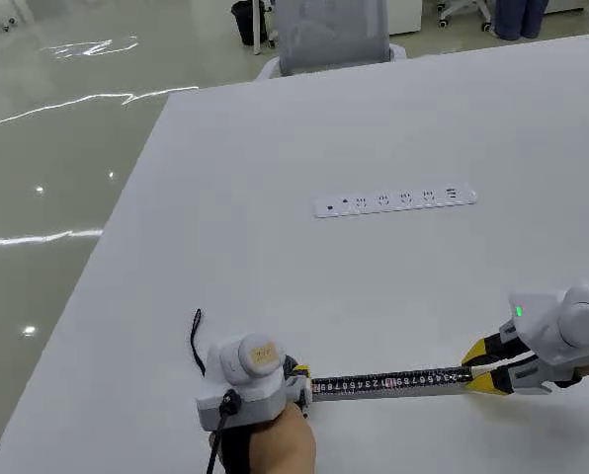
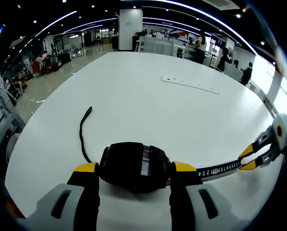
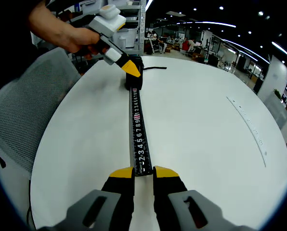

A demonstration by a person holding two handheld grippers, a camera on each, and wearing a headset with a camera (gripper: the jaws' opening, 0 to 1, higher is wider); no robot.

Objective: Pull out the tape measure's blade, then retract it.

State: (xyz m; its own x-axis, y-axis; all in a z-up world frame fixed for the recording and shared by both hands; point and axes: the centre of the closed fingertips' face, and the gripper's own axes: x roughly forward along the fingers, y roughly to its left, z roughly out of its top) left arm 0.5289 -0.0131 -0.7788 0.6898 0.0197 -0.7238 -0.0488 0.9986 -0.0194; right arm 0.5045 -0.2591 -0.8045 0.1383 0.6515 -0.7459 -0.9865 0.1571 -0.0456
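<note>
**Work surface:** A white table (image 1: pixel 275 197) carries a white power strip (image 1: pixel 393 201), which lies right of centre in the head view, well apart from the work.

**Task item:** The tape measure (image 2: pixel 134 166) has a black case and rests on the table at the lower centre of the left gripper view. In the head view it sits near the bottom edge, largely hidden behind the left gripper (image 1: pixel 299 380). Its blade (image 1: pixel 388 382) is drawn out flat along the tabletop, numbered face up, and runs rightward from the case to the right gripper (image 1: pixel 480 368). A black wrist cord (image 1: pixel 196 336) trails from the case toward the left of the frame.

**Left gripper:** It is clenched on the tape measure, with one yellow-tipped jaw pressed against each side of the case.

**Right gripper:** It is clamped on the free end of the blade. In the right gripper view the blade end lies pinched between the two yellow tips at lower centre.

**Surroundings:** A grey mesh chair (image 1: pixel 334 35) stands at the far table edge, at the top of the head view. A hand (image 1: pixel 275 444) holds the left gripper at the bottom edge.
</note>
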